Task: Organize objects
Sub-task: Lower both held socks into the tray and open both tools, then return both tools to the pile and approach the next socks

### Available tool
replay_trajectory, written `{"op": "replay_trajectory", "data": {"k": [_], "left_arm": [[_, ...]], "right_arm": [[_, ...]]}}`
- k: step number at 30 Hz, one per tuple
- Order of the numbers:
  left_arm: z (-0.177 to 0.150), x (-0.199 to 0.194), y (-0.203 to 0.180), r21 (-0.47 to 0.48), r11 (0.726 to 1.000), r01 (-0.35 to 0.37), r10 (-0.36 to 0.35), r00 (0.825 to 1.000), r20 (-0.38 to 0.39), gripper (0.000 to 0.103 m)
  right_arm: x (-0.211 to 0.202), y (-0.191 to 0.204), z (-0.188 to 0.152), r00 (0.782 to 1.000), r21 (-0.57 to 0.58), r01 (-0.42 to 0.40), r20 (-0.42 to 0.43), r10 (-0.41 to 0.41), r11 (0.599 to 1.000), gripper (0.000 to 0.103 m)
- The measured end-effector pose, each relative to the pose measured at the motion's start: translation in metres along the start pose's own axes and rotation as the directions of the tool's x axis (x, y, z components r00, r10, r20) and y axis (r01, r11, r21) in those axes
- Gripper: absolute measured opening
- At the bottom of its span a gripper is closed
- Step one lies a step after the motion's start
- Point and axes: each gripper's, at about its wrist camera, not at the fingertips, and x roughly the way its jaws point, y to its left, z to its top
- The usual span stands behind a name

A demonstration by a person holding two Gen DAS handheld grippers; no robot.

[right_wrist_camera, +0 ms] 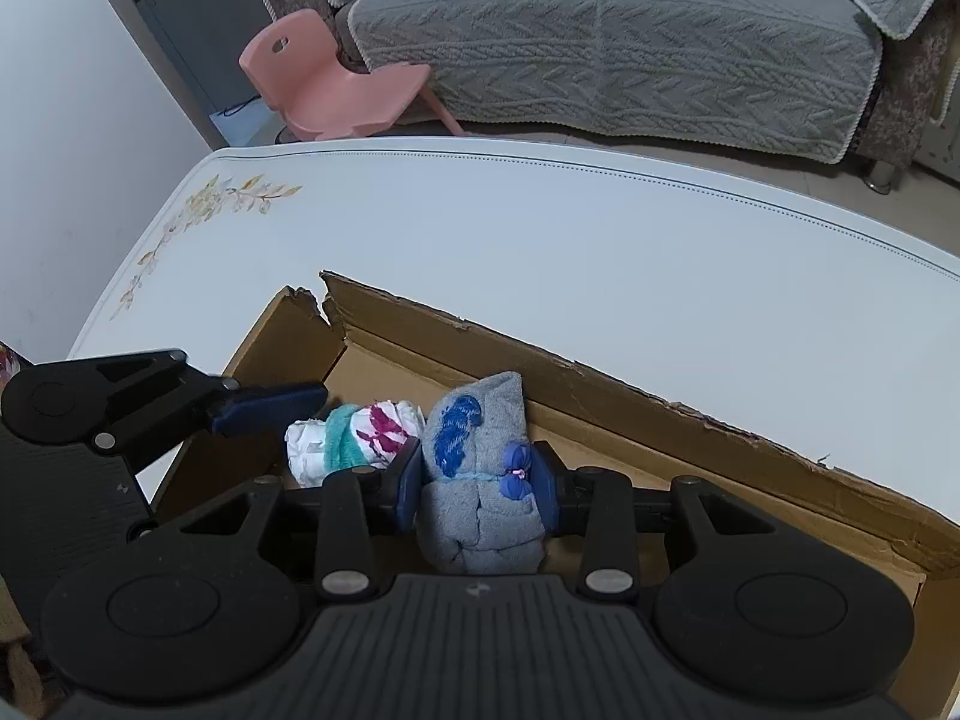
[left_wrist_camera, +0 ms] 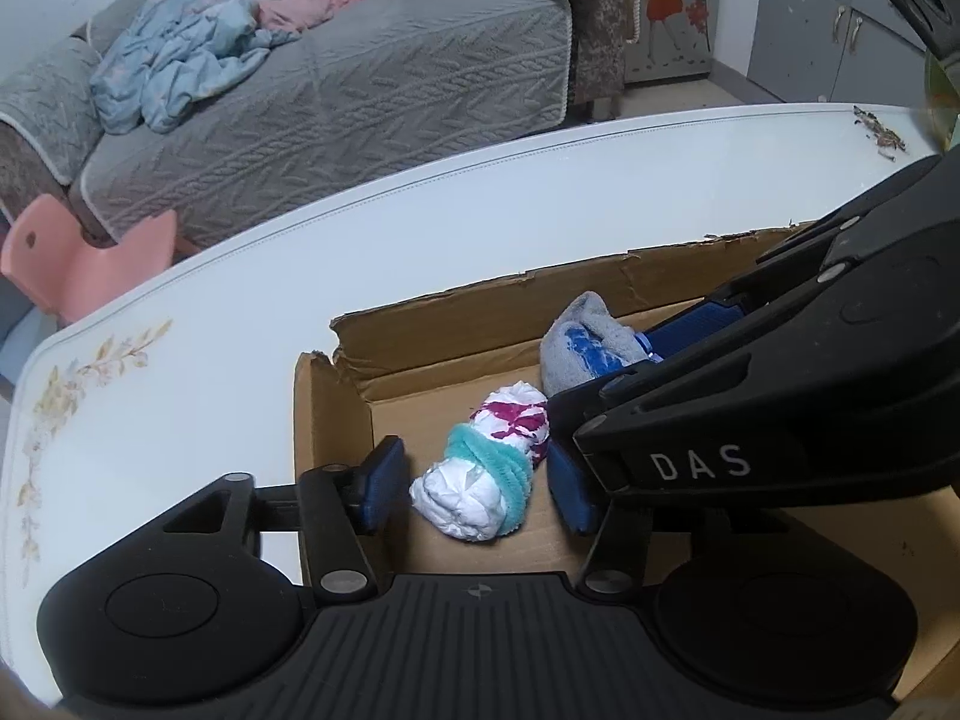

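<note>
A torn-edged cardboard box (left_wrist_camera: 456, 324) lies on the white table (left_wrist_camera: 240, 312). On its floor rests a white rolled cloth bundle (left_wrist_camera: 474, 480) with magenta print and a teal band. My left gripper (left_wrist_camera: 474, 489) is open around it, a small gap showing at each blue pad. Beside it is a grey rolled sock bundle (right_wrist_camera: 480, 480) with blue marks and a small blue bow. My right gripper (right_wrist_camera: 477, 483) is shut on it, both pads pressing its sides, low inside the box (right_wrist_camera: 600, 384). The white bundle (right_wrist_camera: 354, 435) shows left of it.
The table (right_wrist_camera: 540, 252) has a floral print at its left corner. Behind it stand a pink child's chair (right_wrist_camera: 336, 90) and a grey-covered sofa (right_wrist_camera: 630, 48) with crumpled blue and pink bedding (left_wrist_camera: 198, 42). Grey cabinets (left_wrist_camera: 828, 30) are at the far right.
</note>
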Motion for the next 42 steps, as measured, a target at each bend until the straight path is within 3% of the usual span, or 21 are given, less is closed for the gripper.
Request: {"op": "replay_trajectory", "data": {"k": [3,12,19,24,27,30,35,39,42], "left_arm": [[0.0,-0.002,-0.006,0.024,1.0,0.001,-0.001,1.0,0.003,0.078],[0.001,-0.02,0.002,-0.013,1.0,0.004,-0.004,1.0,0.007,0.084],[-0.013,-0.082,0.021,-0.086,0.996,0.02,-0.02,1.0,0.008,0.088],[-0.049,-0.136,0.024,-0.11,0.993,0.036,-0.04,0.999,-0.035,0.092],[-0.079,-0.162,0.019,-0.119,0.992,0.041,-0.052,0.994,-0.092,0.095],[-0.117,-0.183,0.01,-0.164,0.984,0.066,-0.093,0.982,-0.162,0.099],[-0.167,-0.184,-0.007,-0.195,0.98,0.044,-0.099,0.954,-0.284,0.098],[-0.186,-0.18,-0.016,-0.222,0.973,0.057,-0.124,0.946,-0.299,0.098],[-0.196,-0.176,-0.021,-0.213,0.976,0.049,-0.114,0.945,-0.307,0.098]], "right_arm": [[-0.001,0.0,0.001,1.0,-0.002,0.006,0.003,-0.006,1.0,0.04],[-0.016,-0.001,0.004,1.0,-0.005,0.01,0.018,-0.01,1.0,0.043],[-0.06,0.001,-0.008,0.999,-0.018,-0.003,0.037,0.003,1.0,0.049],[-0.122,0.0,-0.052,0.999,-0.043,-0.007,0.052,0.009,0.999,0.059],[-0.16,-0.002,-0.094,0.999,-0.047,-0.001,0.052,0.004,0.999,0.063],[-0.187,-0.005,-0.139,0.999,-0.031,-0.008,0.042,0.009,0.999,0.073],[-0.188,-0.003,-0.206,0.999,-0.004,-0.004,-0.038,0.004,1.0,0.076],[-0.179,0.009,-0.241,0.996,-0.034,-0.003,-0.084,0.001,0.999,0.076],[-0.178,0.021,-0.254,0.997,-0.085,-0.008,-0.072,0.002,0.996,0.076]]}}
